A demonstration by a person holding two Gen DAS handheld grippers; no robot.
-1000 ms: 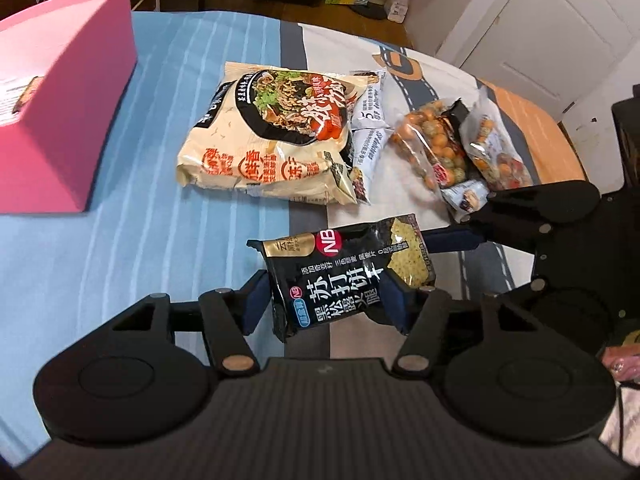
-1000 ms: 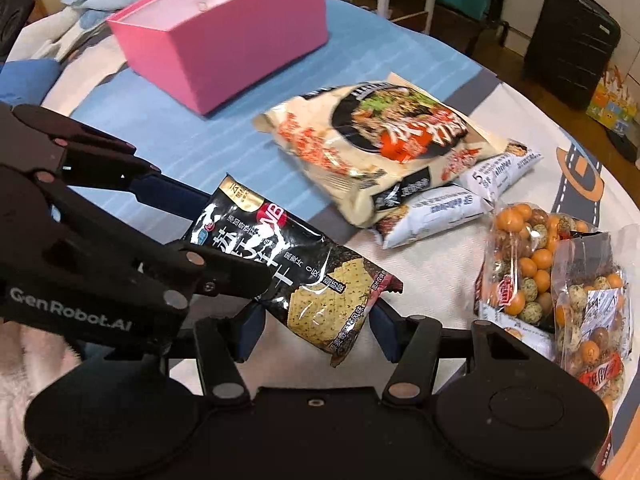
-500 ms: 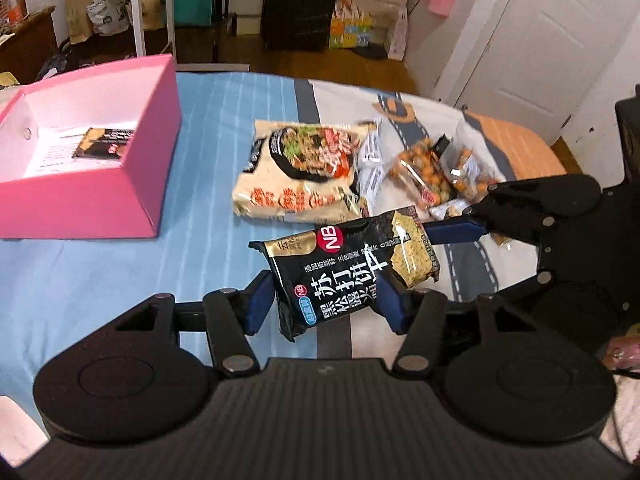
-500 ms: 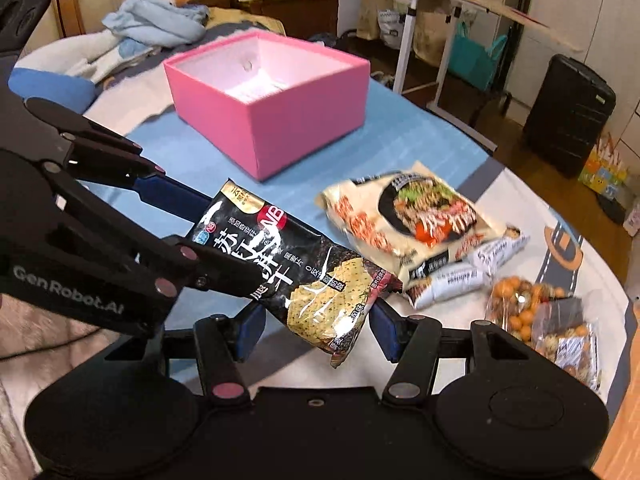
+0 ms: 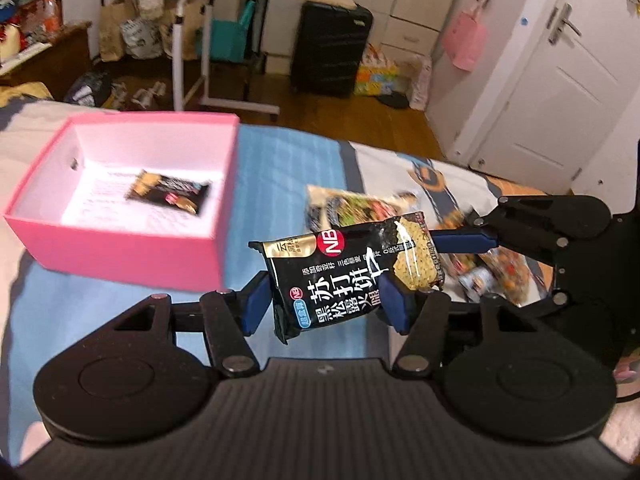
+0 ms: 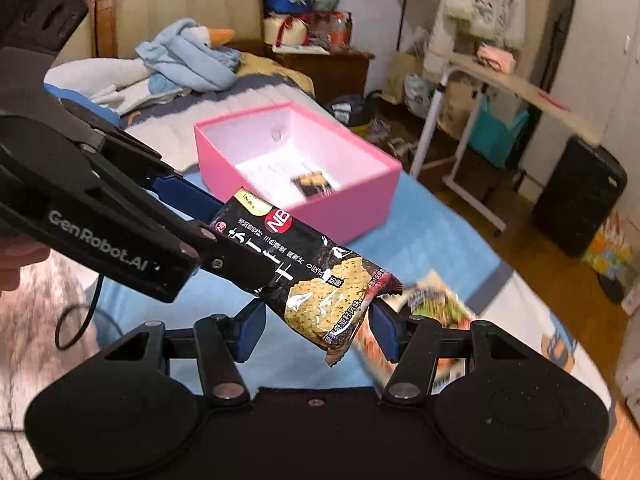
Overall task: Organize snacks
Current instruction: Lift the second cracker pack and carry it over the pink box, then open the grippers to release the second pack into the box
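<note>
Left wrist view.
A: What holds the pack point(image 5: 344, 276)?
B: The left hand-held gripper point(image 5: 325, 308) clamps its lower end, one blue pad on each long edge. The jaws stand at middle width and have just been easing open a little, with the pack between them. The pack hangs in the air above the bed point(image 5: 280, 168), well apart from the box point(image 5: 120, 248) at the left.
A: And the box?
B: Pink, open-topped, white inside. It holds one similar dark pack point(image 5: 168, 192), lying flat on a printed sheet near the middle. The rest of its floor is bare.

Right wrist view.
A: Is the second tool loaded?
B: Yes. The right hand-held gripper point(image 6: 316, 330) grips the cracker-printed end of the same pack at middle width, so the pack spans both tools. The box lies beyond it on the bed, opening upward.
A: How is the step best done?
B: Probably the step is carriage to the box. Keep both grips level and moving together, since an uneven pull could twist or crush the crackers. Clear the near wall, lower beside the stored pack, then release.
</note>
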